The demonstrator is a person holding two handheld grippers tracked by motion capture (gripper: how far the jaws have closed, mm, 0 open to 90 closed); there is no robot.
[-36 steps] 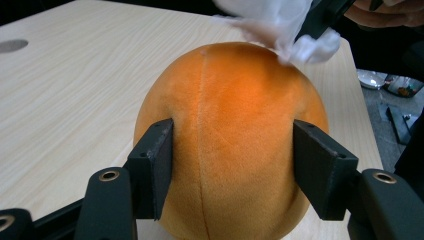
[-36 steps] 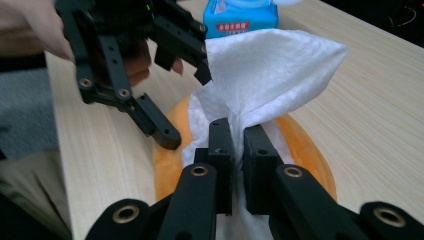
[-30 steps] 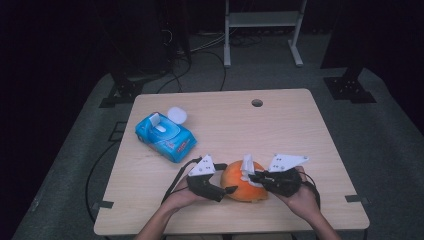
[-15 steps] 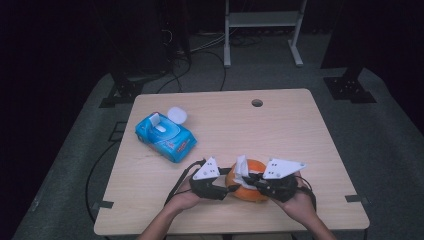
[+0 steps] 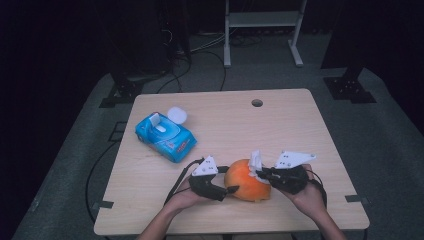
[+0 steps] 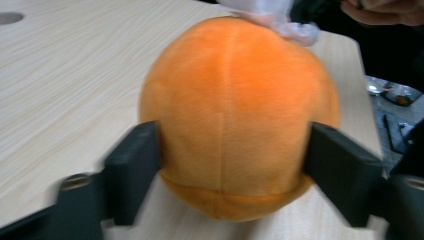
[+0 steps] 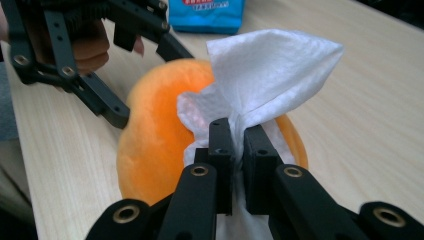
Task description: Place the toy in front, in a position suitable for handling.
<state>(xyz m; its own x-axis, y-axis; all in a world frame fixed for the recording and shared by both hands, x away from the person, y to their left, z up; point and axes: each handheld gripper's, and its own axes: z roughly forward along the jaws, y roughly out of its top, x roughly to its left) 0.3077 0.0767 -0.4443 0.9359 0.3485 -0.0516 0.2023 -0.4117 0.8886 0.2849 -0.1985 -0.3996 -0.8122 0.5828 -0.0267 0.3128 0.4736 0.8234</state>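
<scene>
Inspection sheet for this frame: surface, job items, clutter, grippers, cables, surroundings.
Surface: light wooden table, round hole near the far edge.
Job's things: orange plush ball near the front edge; white tissue lies against it.
Clutter: blue wipes pack, lid flipped open, far left.
Grippers: left gripper has its jaws on either side of the ball, pads at its sides, having just been opening; right gripper is shut on the tissue.
Cables: black leads trail from the left gripper; more cables lie on the floor behind the table.
Surroundings: dark room, grey floor, white metal frame behind.
</scene>
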